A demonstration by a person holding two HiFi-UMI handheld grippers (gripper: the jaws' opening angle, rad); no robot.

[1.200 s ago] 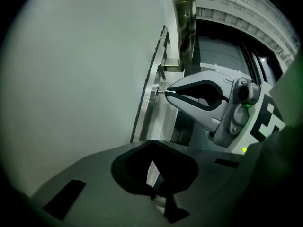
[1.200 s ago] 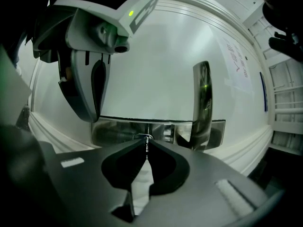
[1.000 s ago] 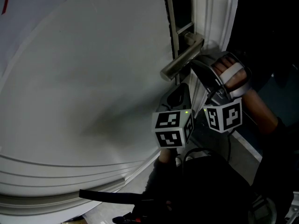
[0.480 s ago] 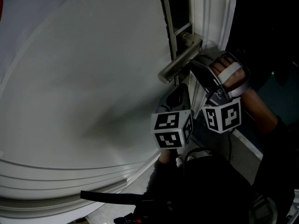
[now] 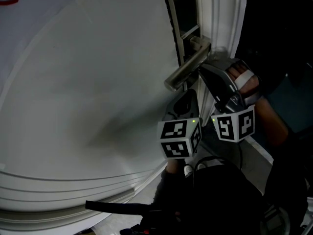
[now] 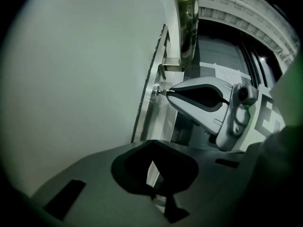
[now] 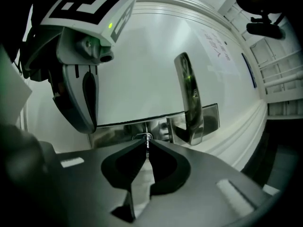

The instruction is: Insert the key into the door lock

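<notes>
Right gripper (image 7: 146,146) pinched the thin silver metal key (image 7: 147,143), its tip at the round keyhole (image 7: 142,136) of the brushed-steel door lock (image 7: 209,118), apparently barely entered, full push remaining; left gripper (image 6: 152,143) sat pressed together, empty.

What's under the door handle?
Under the handle is the lock plate with its keyhole, where the right gripper pinches a key. Its tip is covered, so depth is hidden.

No text can be read. Faint writing (image 7: 215,45) is seen on the flat face of the door (image 7: 142,70), but it cannot be made out.
</notes>
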